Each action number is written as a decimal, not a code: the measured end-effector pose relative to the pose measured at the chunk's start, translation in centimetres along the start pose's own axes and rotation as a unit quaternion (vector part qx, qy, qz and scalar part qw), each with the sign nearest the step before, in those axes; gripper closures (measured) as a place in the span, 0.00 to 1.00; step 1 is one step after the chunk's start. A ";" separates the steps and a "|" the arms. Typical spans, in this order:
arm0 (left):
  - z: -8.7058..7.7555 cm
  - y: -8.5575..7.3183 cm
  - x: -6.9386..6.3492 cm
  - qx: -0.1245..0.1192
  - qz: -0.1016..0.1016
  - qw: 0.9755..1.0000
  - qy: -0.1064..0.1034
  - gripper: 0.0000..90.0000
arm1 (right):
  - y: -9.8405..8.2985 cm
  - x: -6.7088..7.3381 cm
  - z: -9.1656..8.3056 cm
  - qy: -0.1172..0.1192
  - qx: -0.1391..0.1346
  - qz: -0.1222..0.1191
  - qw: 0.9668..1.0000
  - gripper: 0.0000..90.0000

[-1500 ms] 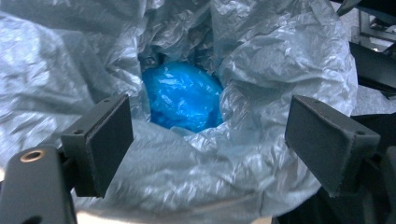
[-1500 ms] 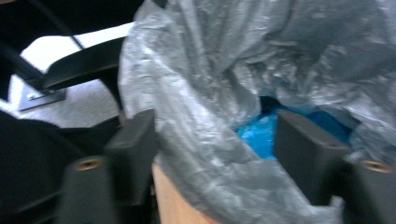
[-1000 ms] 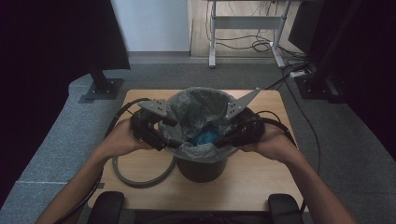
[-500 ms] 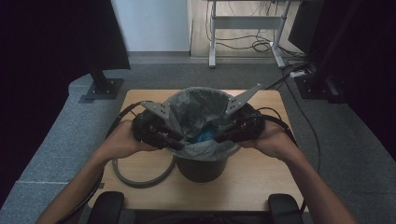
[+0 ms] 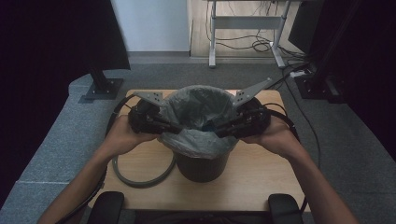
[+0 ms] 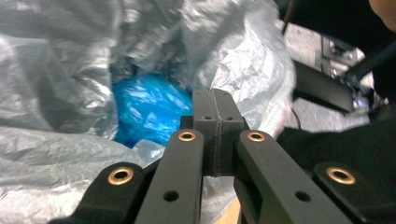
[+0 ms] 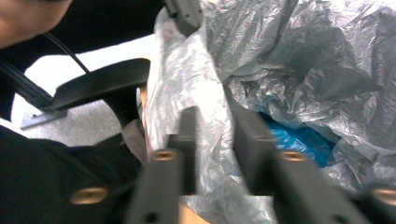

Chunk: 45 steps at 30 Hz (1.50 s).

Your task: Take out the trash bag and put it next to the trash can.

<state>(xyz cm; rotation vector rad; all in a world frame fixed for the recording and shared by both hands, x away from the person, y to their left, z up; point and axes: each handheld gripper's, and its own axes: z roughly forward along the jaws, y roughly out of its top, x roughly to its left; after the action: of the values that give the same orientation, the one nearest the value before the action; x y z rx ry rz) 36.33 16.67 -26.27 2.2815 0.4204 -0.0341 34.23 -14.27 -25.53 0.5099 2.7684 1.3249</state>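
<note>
The left gripper [image 5: 173,129] has just closed its fingers narrow, seemingly pinching the grey bag [image 5: 198,112]. The right gripper [image 5: 219,132] fingers have been opening, with the bag film between them. A one-sided pull may tear it or tip the bin [image 5: 201,163].

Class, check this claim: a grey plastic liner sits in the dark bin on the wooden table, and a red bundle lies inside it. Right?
Not quite. The bundle inside the grey plastic liner is blue, not red, as the left gripper view shows. The dark bin and wooden table are right.

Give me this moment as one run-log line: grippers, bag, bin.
left gripper: shut beside bag rim | right gripper: jaws opening, liner between | crinkled grey plastic bag: lining round dark bin | crumpled blue item: inside bag
</note>
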 end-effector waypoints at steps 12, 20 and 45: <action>-0.8 0.6 2.2 -0.041 -0.034 0.997 0.048 1.00 | -1.0 -0.4 1.3 0.001 0.031 0.004 1.000 0.82; -0.7 0.3 2.0 -0.034 -0.017 0.998 0.050 0.79 | -0.9 -1.2 1.2 -0.037 0.032 0.008 0.999 0.99; -0.9 0.9 3.1 0.002 -0.025 0.987 0.157 0.99 | 0.1 -4.2 0.9 -0.088 0.007 0.035 0.995 0.63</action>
<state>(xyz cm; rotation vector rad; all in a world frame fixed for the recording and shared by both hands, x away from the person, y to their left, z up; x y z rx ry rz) 39.45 17.70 -25.51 2.2852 0.6404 0.3021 38.38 -14.78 -26.49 0.6950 2.6405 1.2091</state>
